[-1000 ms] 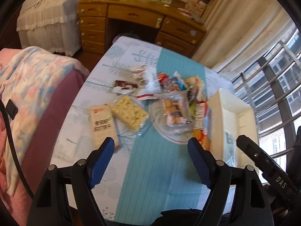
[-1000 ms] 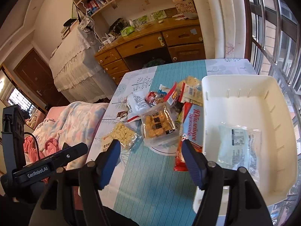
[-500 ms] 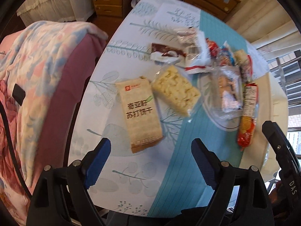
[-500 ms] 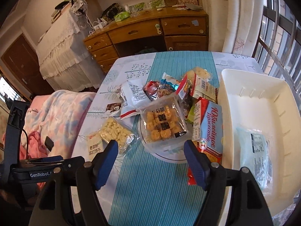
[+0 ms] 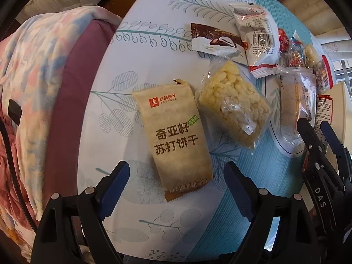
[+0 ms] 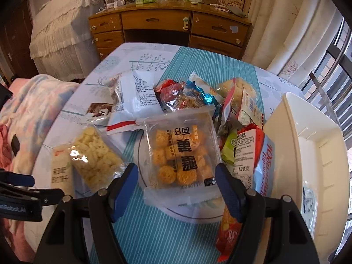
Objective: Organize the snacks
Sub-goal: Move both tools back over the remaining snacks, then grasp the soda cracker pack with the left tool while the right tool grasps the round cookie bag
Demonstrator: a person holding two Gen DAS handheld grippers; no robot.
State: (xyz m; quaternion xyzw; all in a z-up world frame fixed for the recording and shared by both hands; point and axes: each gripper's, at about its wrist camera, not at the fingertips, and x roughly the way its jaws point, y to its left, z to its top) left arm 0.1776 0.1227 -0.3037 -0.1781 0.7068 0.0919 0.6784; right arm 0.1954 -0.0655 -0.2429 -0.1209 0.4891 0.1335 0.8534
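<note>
Where both tools gape, left tool [image 5: 176, 182] over tan "BESTORE" cracker packet [image 5: 176, 136].

Left wrist view looks steeply down at the bench [image 5: 136, 44] from close range, over its own blue fingers [image 5: 116, 189], tan cracker packet [image 5: 176, 138] filling centre frame. Right wrist view sits higher and further back, facing forward across the bench toward the wooden desk [image 6: 171, 28], white bin [image 6: 308, 145] on its right edge. Both views share the cracker packet [image 6: 60, 169], clear bag of pale chips [image 5: 233, 107] [image 6: 94, 156] and the other rig's arm at frame edge.
</note>
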